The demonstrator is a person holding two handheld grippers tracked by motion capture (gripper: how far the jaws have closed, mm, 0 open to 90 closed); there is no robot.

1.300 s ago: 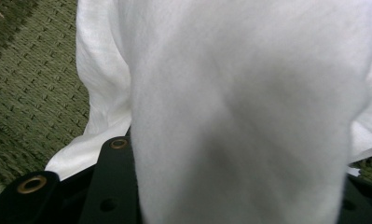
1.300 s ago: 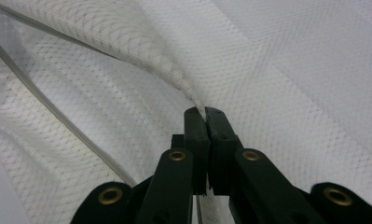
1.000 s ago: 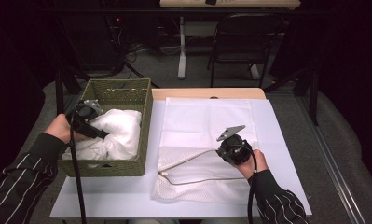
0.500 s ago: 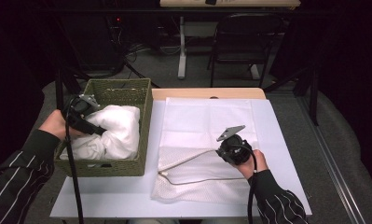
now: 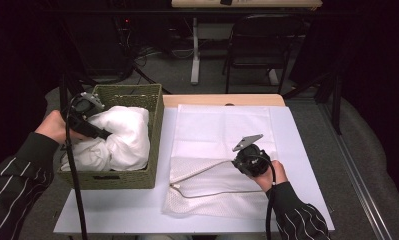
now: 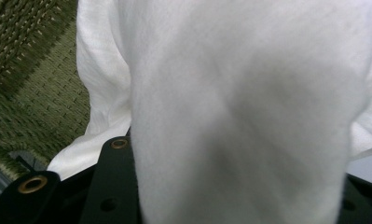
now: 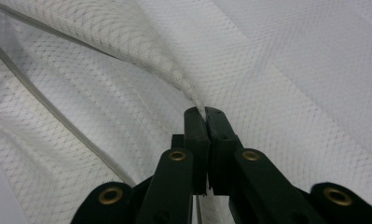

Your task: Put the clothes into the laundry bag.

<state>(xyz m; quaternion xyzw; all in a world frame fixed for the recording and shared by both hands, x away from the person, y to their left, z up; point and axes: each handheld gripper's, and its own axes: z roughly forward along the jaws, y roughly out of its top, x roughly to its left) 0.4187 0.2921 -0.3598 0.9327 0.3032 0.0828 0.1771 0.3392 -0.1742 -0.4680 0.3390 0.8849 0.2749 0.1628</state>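
- The fingers of the left gripper (image 5: 103,133) are closed on a thick fold of the white garment (image 5: 122,137). In the left gripper view the cloth (image 6: 239,112) bulges out from between the black fingers (image 6: 113,186) and hides the tips.
- That gripper has come up a little over the last second. The pinched fold now stands higher above the heap, though most of the garment still lies inside the woven basket (image 5: 154,130) at the left of the table (image 5: 112,210).
- To my eye this is the start of a lift-out: the cloth is caught and rising but not yet clear of the basket rim.
- The fingers of the right gripper (image 5: 237,161) are pressed tight together on the edge of the mesh laundry bag (image 5: 212,150). In the right gripper view the two black fingers (image 7: 196,135) meet on the corded hem (image 7: 174,74).
- This hand has kept still, holding the hem raised so the bag's mouth gapes toward the left.
- The bag lies flat on the middle of the table, just right of the basket, its zip line (image 5: 197,192) curving along the near edge.
- The likely snag is loose cloth dragging over the basket wall on the way across.
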